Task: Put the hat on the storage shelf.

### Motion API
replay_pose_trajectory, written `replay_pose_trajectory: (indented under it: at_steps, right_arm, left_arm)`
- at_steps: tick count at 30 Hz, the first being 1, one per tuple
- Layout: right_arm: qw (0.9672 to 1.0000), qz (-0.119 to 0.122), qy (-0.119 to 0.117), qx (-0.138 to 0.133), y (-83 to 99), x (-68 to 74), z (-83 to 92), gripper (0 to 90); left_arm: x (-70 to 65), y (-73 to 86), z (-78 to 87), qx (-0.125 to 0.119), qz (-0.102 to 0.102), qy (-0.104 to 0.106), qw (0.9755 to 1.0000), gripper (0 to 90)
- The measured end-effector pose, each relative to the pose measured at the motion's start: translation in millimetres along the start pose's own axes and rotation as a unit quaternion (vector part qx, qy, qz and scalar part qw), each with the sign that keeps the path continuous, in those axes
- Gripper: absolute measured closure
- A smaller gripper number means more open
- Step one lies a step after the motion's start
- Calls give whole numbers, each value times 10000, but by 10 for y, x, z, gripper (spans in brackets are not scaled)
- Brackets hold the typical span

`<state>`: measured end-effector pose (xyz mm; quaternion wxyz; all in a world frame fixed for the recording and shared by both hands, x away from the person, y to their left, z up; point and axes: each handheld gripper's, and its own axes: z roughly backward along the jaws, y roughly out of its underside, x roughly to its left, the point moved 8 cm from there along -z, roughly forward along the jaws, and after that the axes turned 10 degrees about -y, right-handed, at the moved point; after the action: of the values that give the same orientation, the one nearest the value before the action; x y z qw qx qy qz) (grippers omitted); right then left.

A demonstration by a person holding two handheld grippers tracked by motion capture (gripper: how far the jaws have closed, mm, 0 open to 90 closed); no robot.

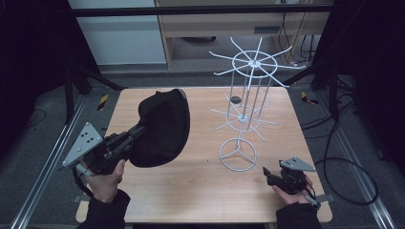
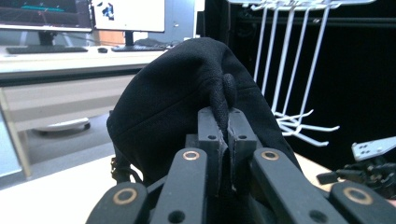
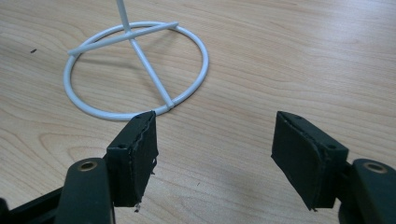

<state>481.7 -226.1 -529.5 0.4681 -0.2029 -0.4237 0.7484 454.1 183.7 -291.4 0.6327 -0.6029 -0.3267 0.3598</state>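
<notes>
While pinched by a fold of its fabric in the left tool (image 2: 228, 135), pressed together on it, black cap (image 1: 160, 126) held up off the bench (image 1: 200, 181), left of the white wire rack (image 1: 246, 100), likely for hanging on one of its hooks; crown facing the rack, nothing seen inside. Right tool (image 3: 215, 154) spread and empty, resting low by the rack's ring base (image 3: 135, 70), perhaps to steady it

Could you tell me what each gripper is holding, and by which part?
The left gripper pinches the black cap by a fold of fabric; the right gripper holds nothing.
</notes>
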Motion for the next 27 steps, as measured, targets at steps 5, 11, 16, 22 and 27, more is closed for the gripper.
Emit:
replay_pose_trajectory:
  at_steps: [5,11,16,22,27]
  right_arm:
    - [10000,18,8,31,4,0,-3,309]
    - [10000,19,33,-5,3,-8,-3,296]
    - [10000,40,52,-14,1,-11,-3,288]
    - [10000,51,58,-16,2,-14,-4,284]
    - [9999,80,76,-12,4,-19,-10,282]
  left_arm:
    - [-108,-165,-16,-220,-26,139,9997,859]
    - [-247,-411,-6,-582,-37,312,9978,859]
    - [-313,-562,8,-785,-43,389,9961,859]
    - [-343,-680,8,-905,-39,442,9949,859]
    - [-394,-822,0,-1077,-13,528,9928,859]
